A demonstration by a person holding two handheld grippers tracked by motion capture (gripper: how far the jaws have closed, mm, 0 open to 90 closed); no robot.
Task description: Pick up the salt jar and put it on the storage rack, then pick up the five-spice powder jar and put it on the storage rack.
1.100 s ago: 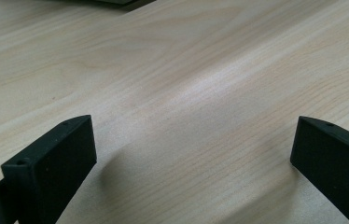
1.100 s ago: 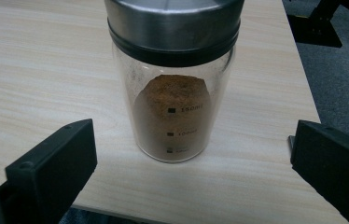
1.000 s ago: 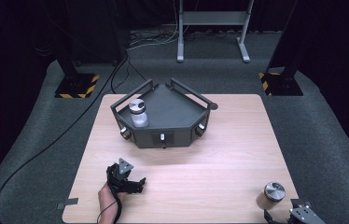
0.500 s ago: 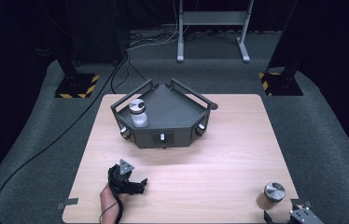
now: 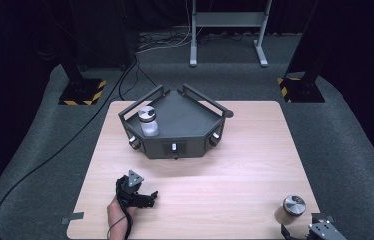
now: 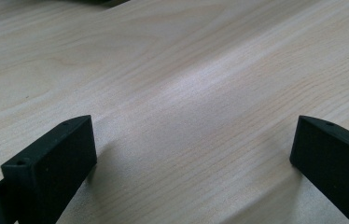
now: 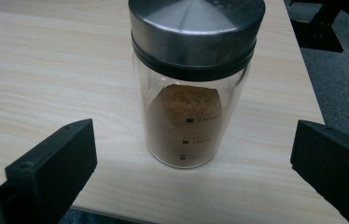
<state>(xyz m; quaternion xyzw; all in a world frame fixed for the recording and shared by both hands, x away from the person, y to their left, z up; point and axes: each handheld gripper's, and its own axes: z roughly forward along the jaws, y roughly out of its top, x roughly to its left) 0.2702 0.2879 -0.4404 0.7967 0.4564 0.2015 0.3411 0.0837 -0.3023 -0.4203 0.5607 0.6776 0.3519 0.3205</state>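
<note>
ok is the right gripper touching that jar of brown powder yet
Apart. In the right gripper view the jaws of the right gripper stand wide open, with bare table showing between each jaw and the jar of brown powder.

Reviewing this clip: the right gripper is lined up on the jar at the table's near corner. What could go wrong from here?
The jar stands close to the table edge, so a nudge from the open right gripper could tip it off. Its smooth glass and heavy-looking metal lid might let it slip or topple if gripped low.
</note>
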